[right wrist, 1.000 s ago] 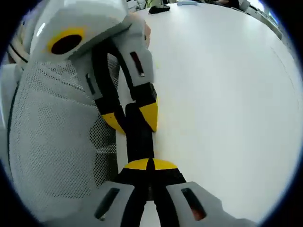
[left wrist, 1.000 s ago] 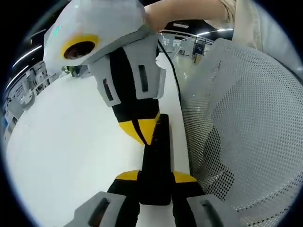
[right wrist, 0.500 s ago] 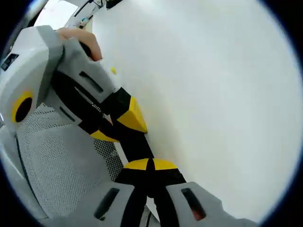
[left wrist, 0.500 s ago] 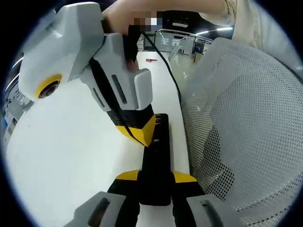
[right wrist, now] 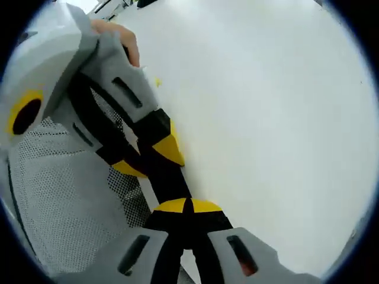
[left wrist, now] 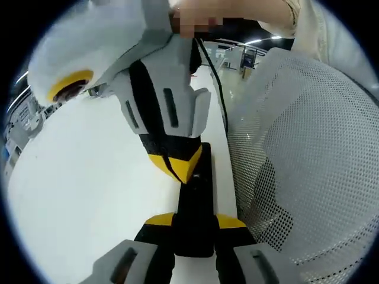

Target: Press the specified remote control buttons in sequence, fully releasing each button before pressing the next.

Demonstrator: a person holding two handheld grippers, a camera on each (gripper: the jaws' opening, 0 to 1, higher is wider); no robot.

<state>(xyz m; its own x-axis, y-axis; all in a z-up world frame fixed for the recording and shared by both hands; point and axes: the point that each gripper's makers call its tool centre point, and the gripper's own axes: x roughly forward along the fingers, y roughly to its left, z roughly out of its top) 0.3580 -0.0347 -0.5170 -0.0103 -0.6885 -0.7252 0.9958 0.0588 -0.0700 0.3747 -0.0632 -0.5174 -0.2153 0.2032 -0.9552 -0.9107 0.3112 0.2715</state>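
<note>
A black remote control (left wrist: 198, 192) lies lengthwise along the white table's edge, and my left gripper (left wrist: 194, 222) is shut on its near end, one yellow tip on each side. My right gripper (left wrist: 176, 168) comes down from above with its yellow tips closed together and resting on the remote's top face, about midway along it. In the right gripper view my right gripper (right wrist: 186, 206) is shut with its tips against the remote (right wrist: 172, 183). Further up, my left gripper (right wrist: 148, 158) clamps it. The remote's buttons are hidden.
The white table (left wrist: 89, 177) spreads wide to one side of the remote (right wrist: 266, 118). A grey mesh chair back (left wrist: 296, 165) stands close along the table's edge (right wrist: 59, 201). A black cable (left wrist: 216, 94) runs along that edge. A person's hand (right wrist: 118, 38) holds the left gripper.
My right gripper has rolled back from its tilt of half a second ago while its closed tips stay on the same spot of the remote. The left gripper and remote have not moved.
</note>
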